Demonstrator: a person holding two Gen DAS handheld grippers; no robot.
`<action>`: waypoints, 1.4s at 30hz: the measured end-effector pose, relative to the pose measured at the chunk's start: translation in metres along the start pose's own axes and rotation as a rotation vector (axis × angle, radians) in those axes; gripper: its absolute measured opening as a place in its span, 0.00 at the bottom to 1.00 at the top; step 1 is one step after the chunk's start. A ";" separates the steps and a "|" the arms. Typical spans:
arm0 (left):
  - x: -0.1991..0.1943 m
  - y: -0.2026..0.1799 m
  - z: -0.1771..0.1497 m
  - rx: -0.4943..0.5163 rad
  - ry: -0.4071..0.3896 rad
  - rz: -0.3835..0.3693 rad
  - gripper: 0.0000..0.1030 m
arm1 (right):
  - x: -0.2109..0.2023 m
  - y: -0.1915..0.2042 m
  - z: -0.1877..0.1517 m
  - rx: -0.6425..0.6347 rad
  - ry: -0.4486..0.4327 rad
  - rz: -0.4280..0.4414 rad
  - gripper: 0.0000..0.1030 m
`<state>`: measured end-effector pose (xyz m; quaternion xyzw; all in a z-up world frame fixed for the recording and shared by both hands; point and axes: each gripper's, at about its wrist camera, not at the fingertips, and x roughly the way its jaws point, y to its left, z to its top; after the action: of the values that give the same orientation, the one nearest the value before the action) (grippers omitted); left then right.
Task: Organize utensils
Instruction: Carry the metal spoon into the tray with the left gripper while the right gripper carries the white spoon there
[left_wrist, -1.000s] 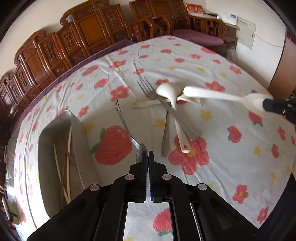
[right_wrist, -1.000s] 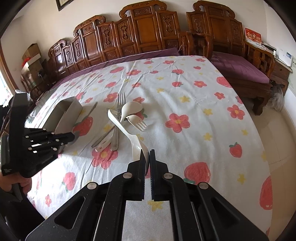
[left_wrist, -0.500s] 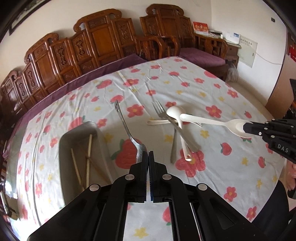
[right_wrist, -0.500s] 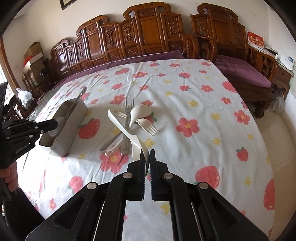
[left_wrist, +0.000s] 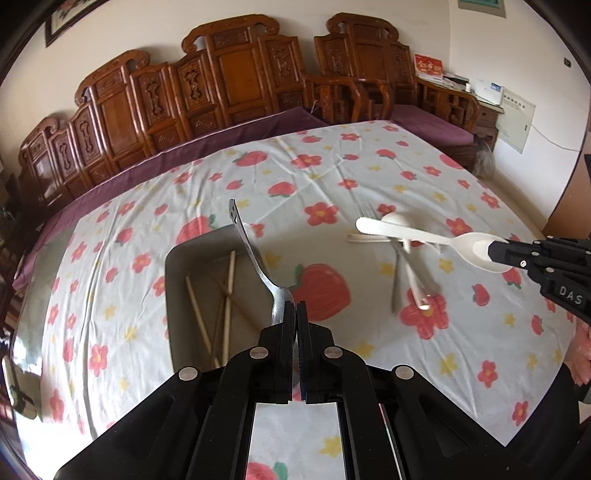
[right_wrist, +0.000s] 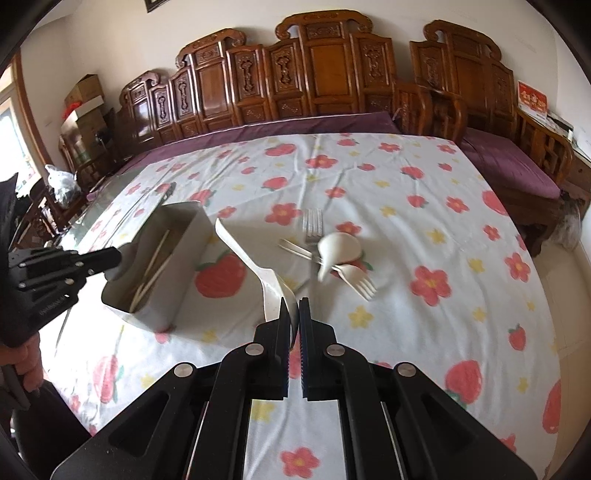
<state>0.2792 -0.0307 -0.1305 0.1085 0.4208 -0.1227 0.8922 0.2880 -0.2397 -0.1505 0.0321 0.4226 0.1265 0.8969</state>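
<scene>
Carrying a metal spoon (left_wrist: 255, 254) by its bowl, the left gripper (left_wrist: 296, 314) is clamping shut on it above the grey tray (left_wrist: 173, 295), where chopsticks (left_wrist: 229, 295) are lying. Release seems next, once the handle is lowered inside.

Looking from the right wrist, the right gripper (right_wrist: 294, 314) is pinching a white spoon (right_wrist: 247, 258) beside the tray; forks and spoons (right_wrist: 325, 251) are waiting on the tablecloth (right_wrist: 424, 332).

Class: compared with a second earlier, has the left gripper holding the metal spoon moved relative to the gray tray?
Yes. The left gripper and metal spoon have shifted toward the gray tray, from over the strawberry print to the tray's edge.
</scene>
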 end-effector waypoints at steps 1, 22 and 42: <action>0.002 0.004 -0.002 -0.007 0.003 0.002 0.01 | 0.001 0.004 0.002 -0.006 0.000 0.003 0.05; 0.045 0.059 -0.025 -0.149 0.035 -0.071 0.01 | 0.040 0.071 0.026 -0.109 0.044 0.009 0.05; 0.018 0.098 -0.026 -0.211 -0.071 -0.050 0.02 | 0.082 0.138 0.052 -0.170 0.072 -0.026 0.05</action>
<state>0.3018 0.0671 -0.1520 -0.0010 0.4022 -0.1039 0.9096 0.3505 -0.0828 -0.1563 -0.0543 0.4425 0.1515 0.8822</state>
